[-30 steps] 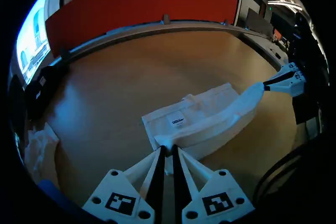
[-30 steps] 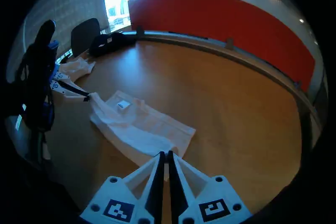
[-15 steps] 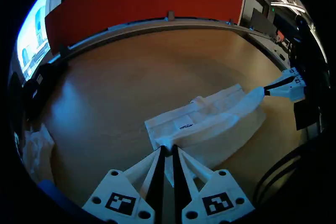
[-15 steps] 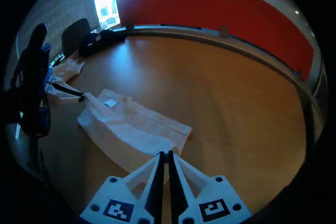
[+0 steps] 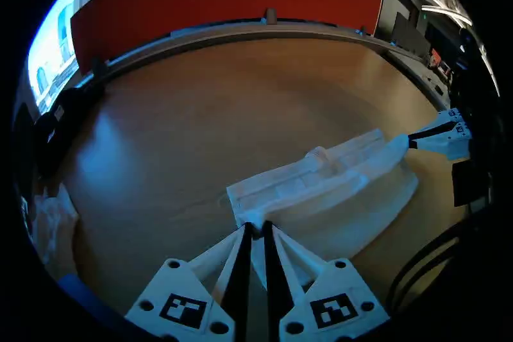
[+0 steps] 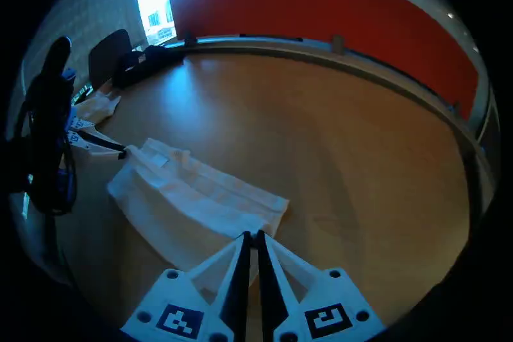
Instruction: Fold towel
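Observation:
A white towel (image 5: 327, 191) lies partly folded on the wooden table (image 5: 211, 117), its near edge lifted. In the left gripper view my left gripper (image 5: 256, 234) is shut on one corner of that edge. The right gripper (image 5: 410, 143) shows farther off at the right, pinching the opposite corner. In the right gripper view the towel (image 6: 192, 197) stretches left from my right gripper (image 6: 252, 237), which is shut on its corner. The left gripper (image 6: 122, 154) holds the far corner at the left, with a person's dark sleeve behind it.
A red partition (image 6: 333, 18) runs along the table's far edge (image 6: 359, 69). A dark bag (image 6: 144, 59) and a chair (image 6: 102, 59) stand at the far left. Another crumpled white cloth (image 5: 48, 230) lies at the table's left side, also visible as cloth (image 6: 96, 106).
Both grippers have carried the lifted towel edge forward over the rest of the towel. The towel's label has gone from sight in the left gripper view.

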`<action>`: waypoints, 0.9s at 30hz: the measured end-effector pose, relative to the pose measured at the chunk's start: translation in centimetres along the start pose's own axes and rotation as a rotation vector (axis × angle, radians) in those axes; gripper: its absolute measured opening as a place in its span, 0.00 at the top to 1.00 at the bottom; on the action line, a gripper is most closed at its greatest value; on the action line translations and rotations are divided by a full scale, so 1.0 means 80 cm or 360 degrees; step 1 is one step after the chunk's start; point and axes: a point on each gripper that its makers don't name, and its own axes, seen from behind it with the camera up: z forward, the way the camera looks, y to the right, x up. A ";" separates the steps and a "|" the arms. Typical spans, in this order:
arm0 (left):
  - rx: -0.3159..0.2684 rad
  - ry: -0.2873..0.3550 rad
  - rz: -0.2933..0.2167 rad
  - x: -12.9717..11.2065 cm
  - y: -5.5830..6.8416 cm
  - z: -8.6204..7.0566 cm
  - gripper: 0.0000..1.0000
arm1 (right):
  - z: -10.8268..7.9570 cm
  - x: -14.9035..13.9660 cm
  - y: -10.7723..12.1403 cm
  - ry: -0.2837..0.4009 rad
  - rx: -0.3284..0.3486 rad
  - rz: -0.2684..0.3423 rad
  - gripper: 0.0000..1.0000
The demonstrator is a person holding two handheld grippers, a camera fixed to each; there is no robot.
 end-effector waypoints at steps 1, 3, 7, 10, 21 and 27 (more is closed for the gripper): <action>0.0003 -0.0005 0.0000 0.000 -0.001 0.002 0.86 | 0.002 0.000 0.001 -0.0002 -0.0003 0.0004 0.92; 0.0008 -0.0015 -0.0001 -0.001 -0.003 0.005 0.85 | 0.006 0.000 0.002 -0.0007 -0.0009 0.0011 0.92; 0.0019 -0.0022 -0.0004 0.001 -0.006 0.009 0.84 | 0.013 0.000 0.004 -0.0011 -0.0021 0.0024 0.92; 0.0027 -0.0019 -0.0009 0.004 -0.008 0.011 0.84 | 0.015 0.001 0.005 -0.0011 -0.0029 0.0026 0.92; 0.0057 -0.0020 -0.0026 0.009 -0.017 0.014 0.65 | 0.018 0.008 0.015 -0.0004 -0.0077 0.0012 0.69; 0.0068 -0.0018 -0.0065 0.010 -0.021 0.014 0.38 | 0.017 0.010 0.023 0.0012 -0.0116 -0.0007 0.30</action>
